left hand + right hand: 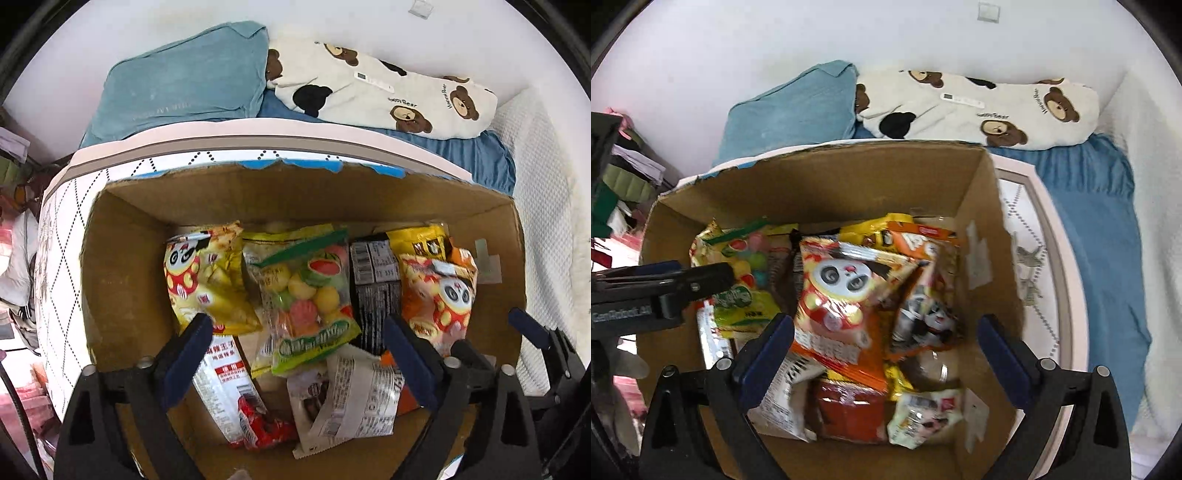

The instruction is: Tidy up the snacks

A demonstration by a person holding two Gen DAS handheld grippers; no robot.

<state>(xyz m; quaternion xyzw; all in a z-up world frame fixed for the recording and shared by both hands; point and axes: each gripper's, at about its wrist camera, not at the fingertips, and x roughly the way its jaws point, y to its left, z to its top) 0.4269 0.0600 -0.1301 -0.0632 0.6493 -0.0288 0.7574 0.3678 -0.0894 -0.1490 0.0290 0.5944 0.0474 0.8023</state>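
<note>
A brown cardboard box (122, 280) holds several snack packets. In the left wrist view I see a yellow panda bag (207, 280), a clear bag of coloured fruit candies (310, 291), a black packet (373, 291), an orange panda bag (439, 291) and a white packet (354, 402). My left gripper (297, 341) is open and empty above the box. In the right wrist view the box (982, 236) shows the orange panda bag (838, 306) on top. My right gripper (886, 338) is open and empty above it. The left gripper's fingers (701, 277) reach in from the left.
The box stands on a white patterned surface (59, 280) against a bed. On the bed lie a teal pillow (184, 81), a bear-print blanket (388, 92) and a blue sheet (1100, 221). Clutter (14, 258) sits at the far left.
</note>
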